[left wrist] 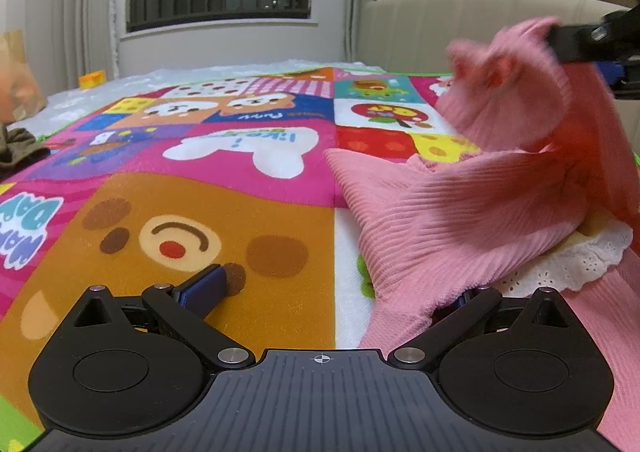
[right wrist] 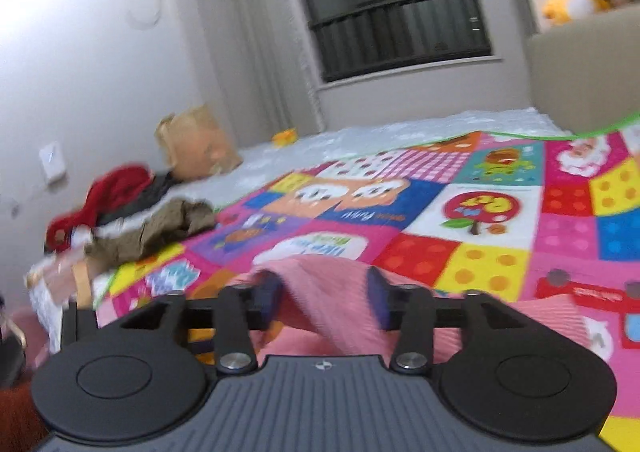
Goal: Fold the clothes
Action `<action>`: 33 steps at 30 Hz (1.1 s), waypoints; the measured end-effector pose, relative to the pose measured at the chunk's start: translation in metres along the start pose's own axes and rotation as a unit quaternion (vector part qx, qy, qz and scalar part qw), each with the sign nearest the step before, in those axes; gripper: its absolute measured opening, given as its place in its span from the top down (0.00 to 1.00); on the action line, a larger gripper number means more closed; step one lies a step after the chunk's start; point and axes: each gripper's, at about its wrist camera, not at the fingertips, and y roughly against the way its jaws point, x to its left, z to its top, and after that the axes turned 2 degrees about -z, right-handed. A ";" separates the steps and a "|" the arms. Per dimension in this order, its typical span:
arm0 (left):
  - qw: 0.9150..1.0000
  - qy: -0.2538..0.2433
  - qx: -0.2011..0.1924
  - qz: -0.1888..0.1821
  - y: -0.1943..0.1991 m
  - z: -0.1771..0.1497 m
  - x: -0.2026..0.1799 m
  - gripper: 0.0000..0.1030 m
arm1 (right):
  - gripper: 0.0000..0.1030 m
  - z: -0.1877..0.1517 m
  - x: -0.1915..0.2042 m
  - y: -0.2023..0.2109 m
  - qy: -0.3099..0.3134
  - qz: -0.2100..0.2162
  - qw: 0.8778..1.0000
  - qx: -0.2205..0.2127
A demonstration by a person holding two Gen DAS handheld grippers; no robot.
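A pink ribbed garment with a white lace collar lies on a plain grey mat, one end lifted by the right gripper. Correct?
Not quite. The mat is not plain grey: it is a multicoloured patchwork play mat with cartoon animals, as the left wrist view shows. The pink ribbed garment with the white lace collar does lie on it, one end lifted at the right gripper.

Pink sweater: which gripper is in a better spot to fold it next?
Probably the right gripper: a lifted bunch of the pink sweater already sits between its fingers. The left gripper lies low and wide open at the sweater's edge.
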 end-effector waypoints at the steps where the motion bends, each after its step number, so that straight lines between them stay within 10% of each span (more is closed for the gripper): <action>1: 1.000 0.001 0.000 -0.001 0.000 0.000 0.000 0.00 | 0.35 0.001 -0.007 0.007 -0.013 -0.003 1.000 -0.007; 9: 1.000 0.014 0.005 -0.010 0.001 0.003 0.005 0.00 | 0.21 -0.010 -0.053 0.047 -0.046 -0.055 0.997 -0.023; 14: 0.992 0.095 0.019 -0.087 0.023 0.018 0.027 0.00 | 0.14 -0.031 -0.066 0.068 -0.030 -0.095 0.995 -0.028; 20: 0.954 0.209 0.007 -0.217 0.050 0.045 0.030 0.00 | 0.12 -0.050 -0.101 0.077 -0.044 -0.187 0.980 -0.043; 25: 0.871 0.326 0.086 -0.358 0.014 0.050 0.006 0.00 | 0.07 -0.061 -0.138 0.075 -0.070 -0.245 0.965 -0.064; 27: 0.855 0.365 0.113 -0.351 -0.008 0.046 -0.003 0.00 | 0.07 -0.070 -0.150 0.068 -0.071 -0.265 0.960 -0.058; 29: 0.867 0.377 0.111 -0.306 -0.023 0.047 -0.007 0.02 | 0.07 -0.082 -0.160 0.062 -0.084 -0.273 0.957 -0.044; 33: 0.919 0.304 0.078 -0.238 -0.033 0.066 -0.025 0.23 | 0.04 -0.097 -0.171 0.060 -0.104 -0.254 0.961 -0.047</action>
